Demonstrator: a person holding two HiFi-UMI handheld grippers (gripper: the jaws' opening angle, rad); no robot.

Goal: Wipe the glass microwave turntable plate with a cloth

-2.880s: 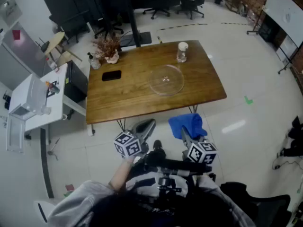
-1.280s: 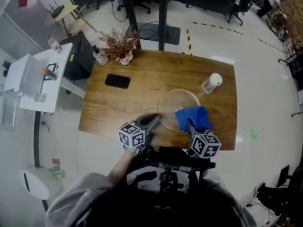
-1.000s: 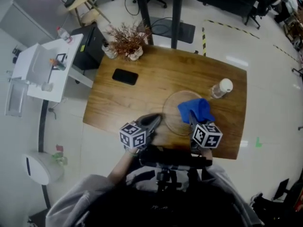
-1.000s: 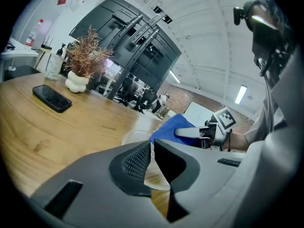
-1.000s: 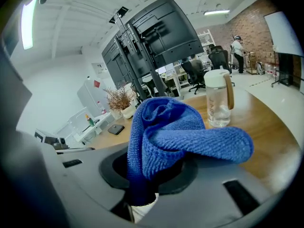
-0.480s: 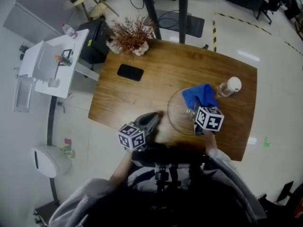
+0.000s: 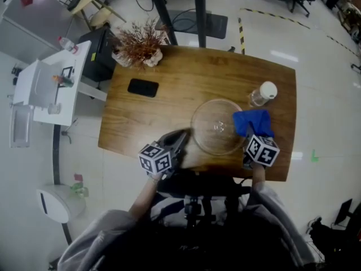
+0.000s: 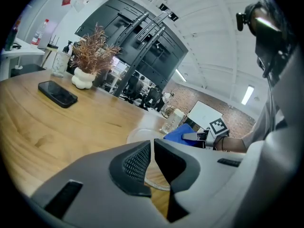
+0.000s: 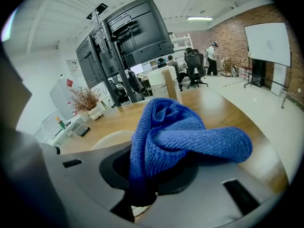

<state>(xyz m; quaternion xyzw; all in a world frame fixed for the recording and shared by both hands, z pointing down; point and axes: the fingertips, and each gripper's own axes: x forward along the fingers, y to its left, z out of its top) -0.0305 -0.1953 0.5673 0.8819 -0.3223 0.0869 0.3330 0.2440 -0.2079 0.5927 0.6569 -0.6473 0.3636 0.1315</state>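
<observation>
Glass plate (image 7: 217, 127) lies flat on the table (image 7: 158, 109), toward its right side, and nothing holds it. The blue cloth (image 7: 254, 121) is clamped in the right gripper (image 7: 253, 138), just beside the plate's right rim. The left gripper (image 8: 152, 159) is closed on nothing, near the left rim. I think the loose plate may slide under wiping, and the bottle (image 7: 262, 93) nearby could be knocked.

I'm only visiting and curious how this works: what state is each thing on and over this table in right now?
left tongs: shut, nothing between them.
right tongs: shut on the blue cloth.
blue cloth: bunched up, held at the glass plate's right edge.
glass plate: lying flat on the table, bare.
bottle: upright, cap on.
phone: lying flat, screen dark.
</observation>
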